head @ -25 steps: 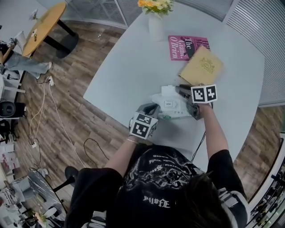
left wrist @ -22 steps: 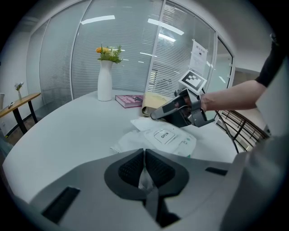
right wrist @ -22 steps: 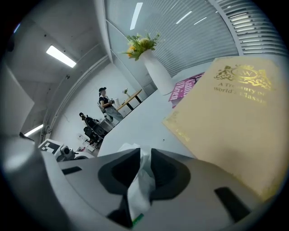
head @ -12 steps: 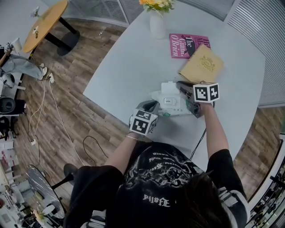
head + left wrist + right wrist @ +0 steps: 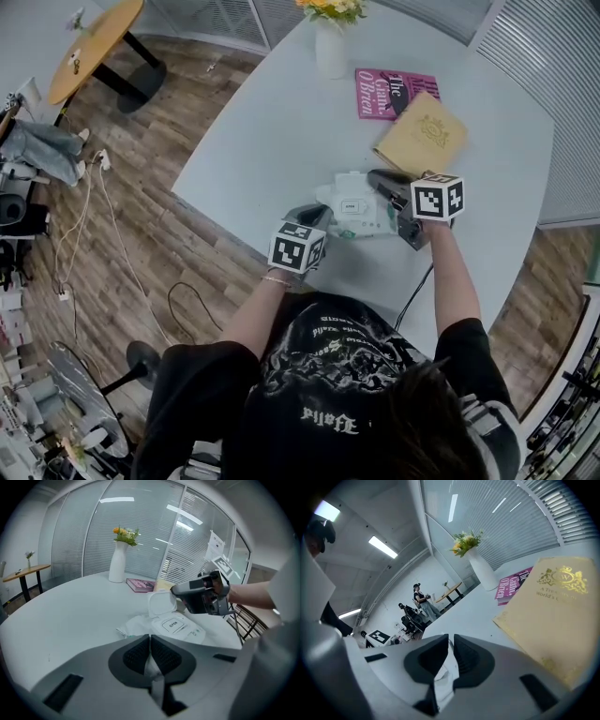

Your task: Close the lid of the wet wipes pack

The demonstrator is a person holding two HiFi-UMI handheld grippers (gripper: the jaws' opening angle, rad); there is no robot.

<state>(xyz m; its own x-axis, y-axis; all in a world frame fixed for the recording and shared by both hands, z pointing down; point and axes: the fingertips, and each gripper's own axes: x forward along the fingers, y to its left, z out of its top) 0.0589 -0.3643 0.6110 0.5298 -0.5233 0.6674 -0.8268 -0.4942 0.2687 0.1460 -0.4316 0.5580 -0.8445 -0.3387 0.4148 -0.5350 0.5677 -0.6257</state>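
The left hand-held gripper (image 5: 150,654) is clamped on the wet wipes pack (image 5: 362,218), laid on the worktop (image 5: 281,141) beside the tan book (image 5: 424,139), and its raised lid (image 5: 161,603) is pinched by the right hand-held gripper (image 5: 451,648), jaws just closed.

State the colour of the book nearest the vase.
Pink book, clearest in the head view.
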